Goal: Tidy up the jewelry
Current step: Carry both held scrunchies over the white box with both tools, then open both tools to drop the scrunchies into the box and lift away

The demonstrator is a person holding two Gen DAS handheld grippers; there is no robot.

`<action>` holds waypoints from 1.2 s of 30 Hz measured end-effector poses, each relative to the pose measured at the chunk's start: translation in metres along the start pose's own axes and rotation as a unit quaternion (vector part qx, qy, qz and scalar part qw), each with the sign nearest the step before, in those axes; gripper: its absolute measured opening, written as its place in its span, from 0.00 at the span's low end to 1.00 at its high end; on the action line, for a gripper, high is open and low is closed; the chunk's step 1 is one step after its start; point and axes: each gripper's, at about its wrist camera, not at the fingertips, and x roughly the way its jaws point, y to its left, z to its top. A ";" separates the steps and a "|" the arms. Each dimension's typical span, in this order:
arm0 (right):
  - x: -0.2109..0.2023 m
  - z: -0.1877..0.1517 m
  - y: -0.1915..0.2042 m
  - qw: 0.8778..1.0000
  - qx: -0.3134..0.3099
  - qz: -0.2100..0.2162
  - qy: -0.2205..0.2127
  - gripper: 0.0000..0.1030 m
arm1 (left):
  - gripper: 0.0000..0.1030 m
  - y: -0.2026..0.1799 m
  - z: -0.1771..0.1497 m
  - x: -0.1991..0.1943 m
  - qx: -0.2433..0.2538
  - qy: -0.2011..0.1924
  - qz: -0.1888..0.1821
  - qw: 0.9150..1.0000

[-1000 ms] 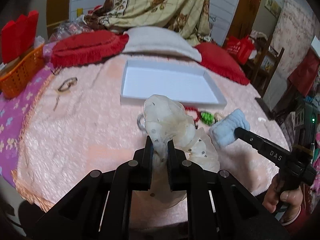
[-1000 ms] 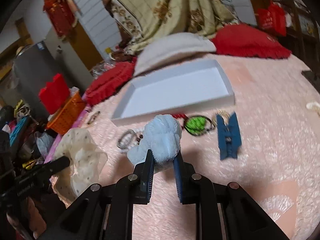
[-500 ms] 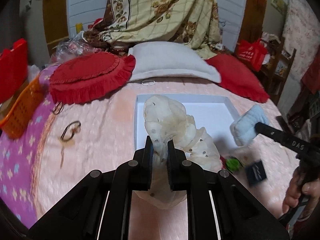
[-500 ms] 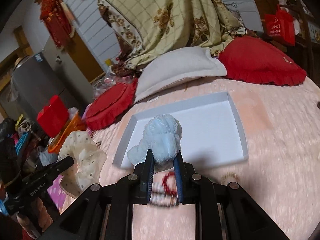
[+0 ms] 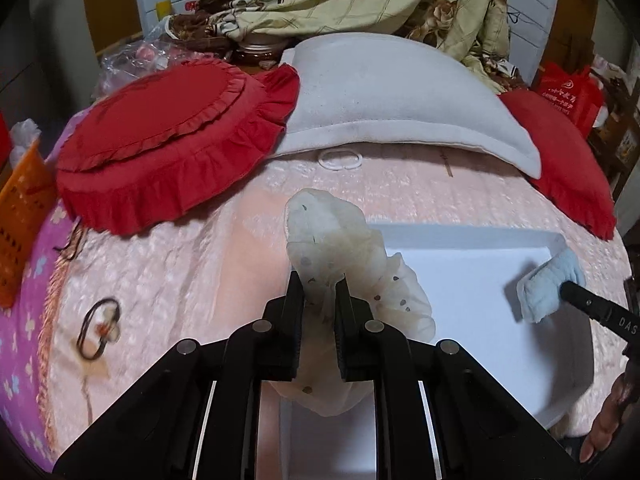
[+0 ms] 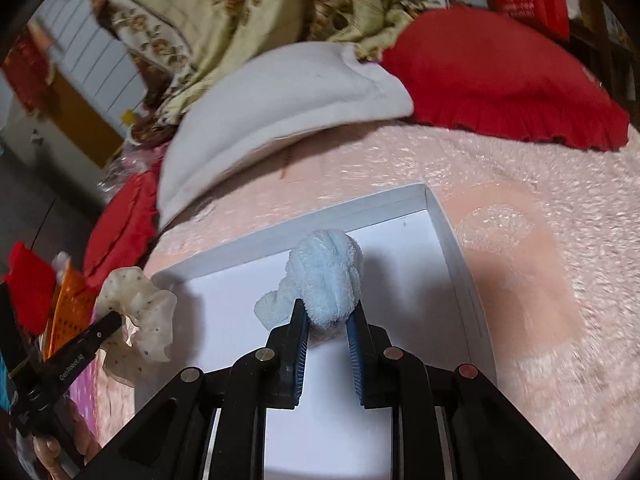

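Observation:
My left gripper point(image 5: 319, 280) is shut on a cream dotted scrunchie point(image 5: 332, 240) and holds it over the left edge of the white tray point(image 5: 472, 280). My right gripper point(image 6: 327, 307) is shut on a fluffy light-blue scrunchie point(image 6: 326, 272) and holds it above the tray point(image 6: 448, 232), near its far side. The blue scrunchie also shows in the left wrist view point(image 5: 548, 284) over the tray's right part. The cream scrunchie shows in the right wrist view point(image 6: 140, 312) at the tray's left corner.
The tray lies on a pink bedspread point(image 5: 180, 272). A red frilled cushion point(image 5: 172, 140), a white pillow point(image 5: 392, 92) and another red cushion point(image 5: 560, 152) lie behind. A dark hair tie point(image 5: 98, 332) lies left. An orange basket point(image 5: 22, 216) stands far left.
Both grippers have moved forward over the tray with their scrunchies still held. The beads, green piece and blue clip in front of the tray have dropped out of view.

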 end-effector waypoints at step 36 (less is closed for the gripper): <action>-0.131 -0.146 -0.020 0.998 -0.033 0.032 -0.051 0.44 | 0.48 0.026 -0.156 -0.151 -0.025 -0.076 0.003 0.997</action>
